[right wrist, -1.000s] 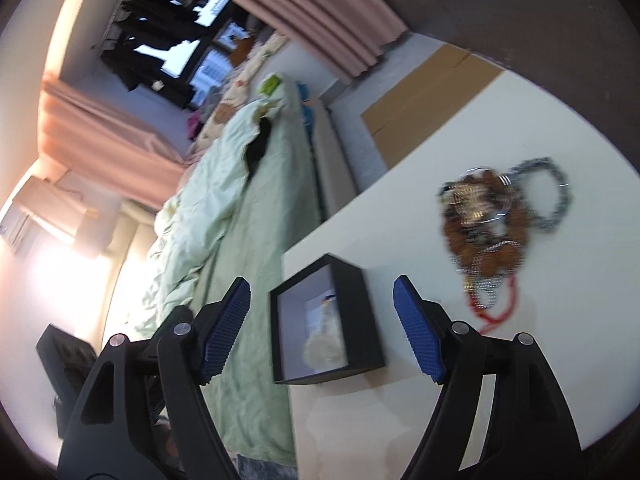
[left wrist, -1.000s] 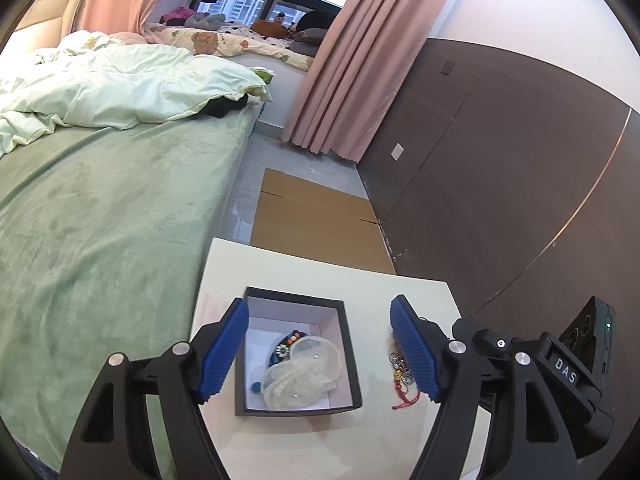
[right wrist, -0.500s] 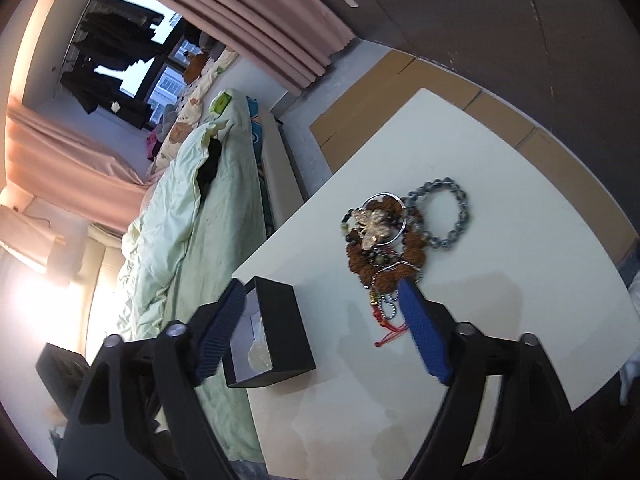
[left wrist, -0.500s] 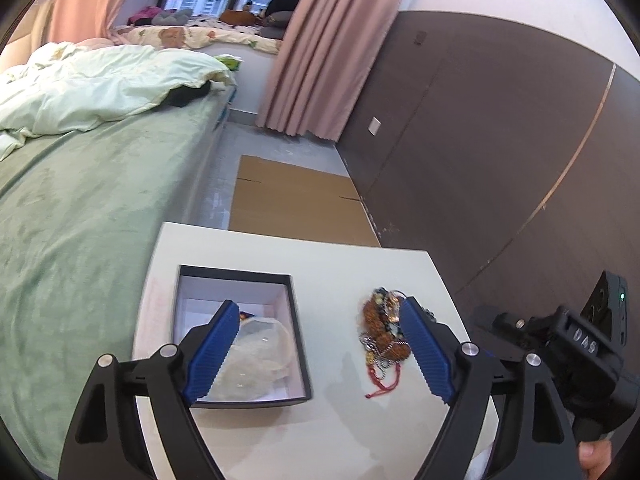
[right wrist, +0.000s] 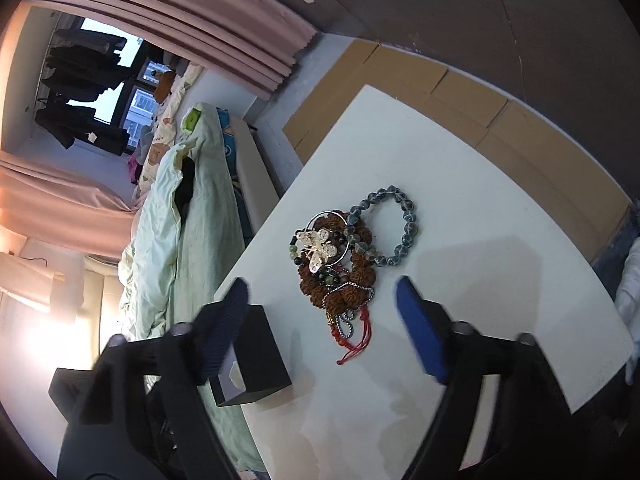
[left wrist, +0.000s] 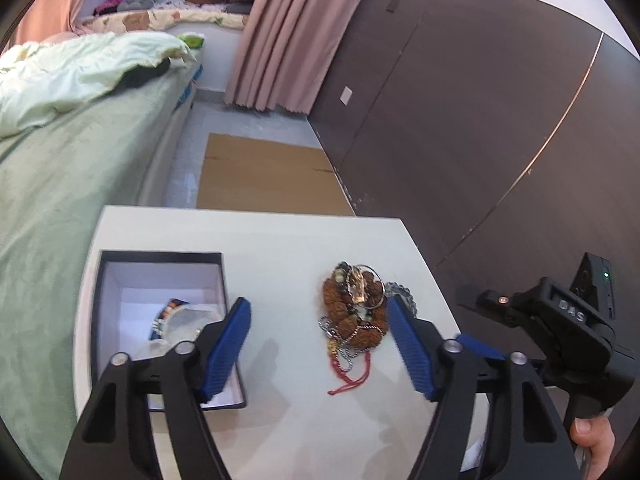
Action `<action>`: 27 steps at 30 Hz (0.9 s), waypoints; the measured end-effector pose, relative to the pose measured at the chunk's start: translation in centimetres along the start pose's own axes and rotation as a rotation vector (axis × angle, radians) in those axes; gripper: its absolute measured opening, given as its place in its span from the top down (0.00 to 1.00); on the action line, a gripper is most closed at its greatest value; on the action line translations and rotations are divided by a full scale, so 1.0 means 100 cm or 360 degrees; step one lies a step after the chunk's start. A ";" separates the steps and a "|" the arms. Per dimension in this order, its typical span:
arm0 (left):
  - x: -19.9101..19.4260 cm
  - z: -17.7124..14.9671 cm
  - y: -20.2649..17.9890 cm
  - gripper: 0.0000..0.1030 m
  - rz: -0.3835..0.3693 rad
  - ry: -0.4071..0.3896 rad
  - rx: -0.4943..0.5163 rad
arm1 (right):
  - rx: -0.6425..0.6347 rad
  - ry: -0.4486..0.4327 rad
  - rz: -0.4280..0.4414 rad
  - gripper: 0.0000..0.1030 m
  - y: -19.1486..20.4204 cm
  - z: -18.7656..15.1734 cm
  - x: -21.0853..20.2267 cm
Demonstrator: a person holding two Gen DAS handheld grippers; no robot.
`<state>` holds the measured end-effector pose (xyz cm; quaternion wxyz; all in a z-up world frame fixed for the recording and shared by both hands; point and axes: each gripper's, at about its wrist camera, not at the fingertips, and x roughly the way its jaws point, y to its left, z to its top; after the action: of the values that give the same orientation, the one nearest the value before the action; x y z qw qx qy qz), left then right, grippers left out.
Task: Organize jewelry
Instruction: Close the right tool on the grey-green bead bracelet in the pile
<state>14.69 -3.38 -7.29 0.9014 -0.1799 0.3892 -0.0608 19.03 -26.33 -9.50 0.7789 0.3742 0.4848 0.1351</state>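
— White laminate is seen under everything: on the tabletop (left wrist: 280,248) a heap of jewelry (left wrist: 354,312) is piled, with a black box (left wrist: 160,257) at its nine o'clock, well apart from it.

— How is the heap made up?

— Brown seed beads, a silver hoop with a clear butterfly charm (right wrist: 318,249), thin chains and a red cord (right wrist: 352,346) are tangled together; a grey bead bracelet (right wrist: 390,230) is laid at the heap's two o'clock, touching it.

— And the box?

— It is left uncovered; its pale lining is shown, and a clear pouch (left wrist: 180,326) with a beaded piece beside it is kept inside.

— The left hand-held gripper (left wrist: 320,344)?

— Its blue pads are being drawn together, yet nothing is pressed: the heap is framed just inside the right pad, and the left pad is held over the box rim.

— The right hand-held gripper (right wrist: 324,328)?

— Likewise closing and released; the cord's tail is seen between the pads, untouched. A thumb (left wrist: 592,438) is glimpsed at five o'clock in the left view.
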 end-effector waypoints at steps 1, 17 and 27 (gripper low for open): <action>0.006 0.000 -0.001 0.42 -0.0011 0.0023 -0.0004 | 0.0021 0.0022 0.0007 0.40 -0.003 0.003 0.004; 0.064 0.022 -0.004 0.59 -0.0090 0.0124 -0.0030 | -0.0163 0.0058 -0.0546 0.58 -0.004 0.036 0.069; 0.117 0.032 0.004 0.66 -0.0158 0.0272 -0.0158 | -0.0416 0.0052 -0.0781 0.90 0.011 0.034 0.095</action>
<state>25.04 -5.06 -13.41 0.8507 -0.2375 0.4579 -0.1012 26.84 -21.65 -14.05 0.8220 0.1398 0.5519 0.0099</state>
